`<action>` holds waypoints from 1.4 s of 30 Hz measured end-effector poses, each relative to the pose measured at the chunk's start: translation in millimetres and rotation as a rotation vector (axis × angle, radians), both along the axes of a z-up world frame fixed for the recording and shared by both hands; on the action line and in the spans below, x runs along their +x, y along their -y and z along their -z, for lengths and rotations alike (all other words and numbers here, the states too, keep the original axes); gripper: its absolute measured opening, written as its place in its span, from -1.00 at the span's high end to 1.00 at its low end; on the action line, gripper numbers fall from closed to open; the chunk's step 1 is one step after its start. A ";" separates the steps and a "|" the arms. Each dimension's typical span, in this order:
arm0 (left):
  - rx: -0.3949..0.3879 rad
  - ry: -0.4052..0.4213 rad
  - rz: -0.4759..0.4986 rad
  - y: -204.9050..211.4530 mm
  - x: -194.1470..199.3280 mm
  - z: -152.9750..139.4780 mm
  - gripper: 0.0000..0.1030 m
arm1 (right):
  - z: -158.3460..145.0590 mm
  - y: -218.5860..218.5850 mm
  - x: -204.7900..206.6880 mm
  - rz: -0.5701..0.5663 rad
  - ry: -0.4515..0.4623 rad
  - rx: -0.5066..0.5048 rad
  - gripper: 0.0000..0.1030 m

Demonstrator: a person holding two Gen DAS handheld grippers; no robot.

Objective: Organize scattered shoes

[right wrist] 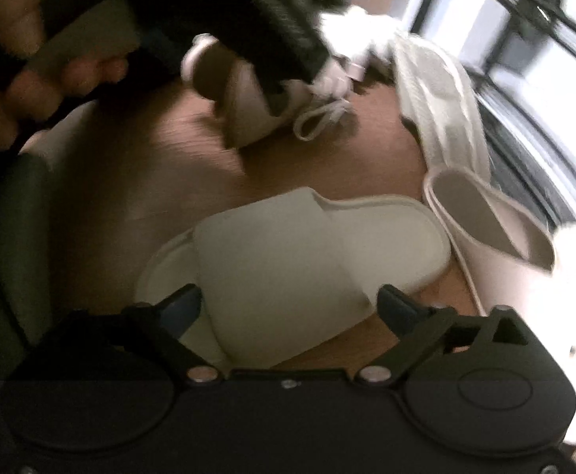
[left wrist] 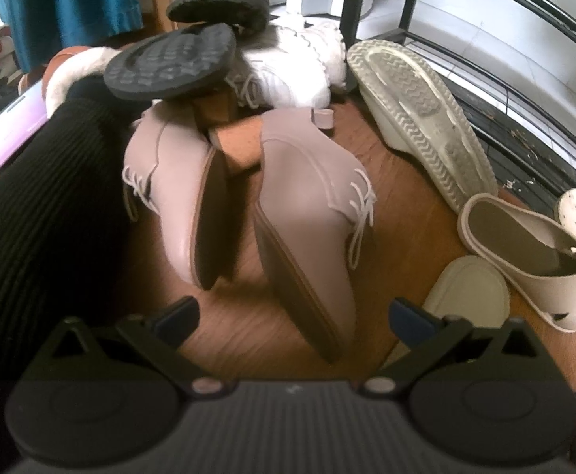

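Wooden flooring [left wrist: 224,331] carries the jumble of shoes. Right tool [right wrist: 290,302] gapes wide, gripping nothing, with a cream slipper [right wrist: 288,252] lying crosswise between its fingers, toe to the left. Left tool [left wrist: 294,316] is equally spread and empty; one pink boot [left wrist: 307,213] lies tipped just ahead, pointing toward it, its twin [left wrist: 169,181] beside. Farther off stands a black rack [left wrist: 505,91].

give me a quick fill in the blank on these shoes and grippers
1. The two pink lace-up boots lie on their ____.
2. The left gripper is ____, holding nothing.
3. Between the right gripper's fingers sits a pale ____.
4. The floor is made of ____.

Answers: sides; open; slipper; wood
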State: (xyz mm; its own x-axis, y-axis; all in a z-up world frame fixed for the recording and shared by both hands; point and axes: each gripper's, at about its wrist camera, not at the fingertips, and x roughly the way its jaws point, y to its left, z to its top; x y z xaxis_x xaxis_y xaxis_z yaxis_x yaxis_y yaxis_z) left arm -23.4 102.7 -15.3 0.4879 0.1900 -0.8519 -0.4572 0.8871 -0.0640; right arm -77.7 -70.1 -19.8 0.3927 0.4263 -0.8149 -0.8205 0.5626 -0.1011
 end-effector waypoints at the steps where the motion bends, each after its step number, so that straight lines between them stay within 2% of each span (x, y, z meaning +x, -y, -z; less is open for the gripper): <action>1: 0.000 -0.002 0.002 0.5 0.1 0.5 -0.99 | -5.8 4.5 2.0 0.017 -0.016 0.042 -1.00; 6: -0.007 -0.015 0.004 1.9 1.6 4.2 -0.99 | -39.2 36.6 10.7 0.148 -0.024 0.216 -1.00; 11: 0.009 -0.012 0.028 8.3 5.9 4.3 -0.99 | -63.8 86.6 17.8 0.390 0.015 0.383 -1.00; 13: 0.018 -0.008 0.040 11.8 9.2 3.1 -0.99 | -69.8 112.6 16.4 0.522 0.046 0.445 -1.00; 16: 0.031 -0.001 0.058 16.9 14.3 1.2 -0.99 | -67.9 137.5 16.3 0.671 0.056 0.500 -1.00; 19: 0.044 0.006 0.075 22.0 19.3 -0.6 -0.99 | -59.7 155.0 17.6 0.813 0.029 0.542 -1.00; 22: 0.057 0.013 0.093 27.1 24.4 -2.5 -0.99 | -51.3 165.5 17.4 0.906 0.004 0.567 -1.00; 32: 0.082 0.022 0.131 38.9 37.1 -16.2 -0.99 | -36.4 173.8 23.0 0.965 -0.033 0.596 -1.00; 36: 0.130 0.084 0.105 44.9 26.2 -36.3 -0.99 | -36.7 174.4 22.5 0.965 -0.043 0.618 -1.00; 39: 0.185 0.179 0.105 51.1 22.0 -55.5 -0.99 | -34.7 173.7 23.8 0.968 -0.043 0.624 -1.00; 42: 0.144 0.222 0.163 53.0 38.5 -60.2 -0.99 | -31.6 172.4 24.7 0.970 -0.058 0.618 -1.00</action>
State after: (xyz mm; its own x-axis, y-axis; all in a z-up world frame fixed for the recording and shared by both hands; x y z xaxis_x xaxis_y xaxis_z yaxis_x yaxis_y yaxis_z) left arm 15.2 49.7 44.8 0.6931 0.2048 -0.6911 -0.2969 0.9548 -0.0149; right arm -53.0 -242.5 11.8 0.7429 0.2985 -0.5991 -0.0102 0.9000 0.4358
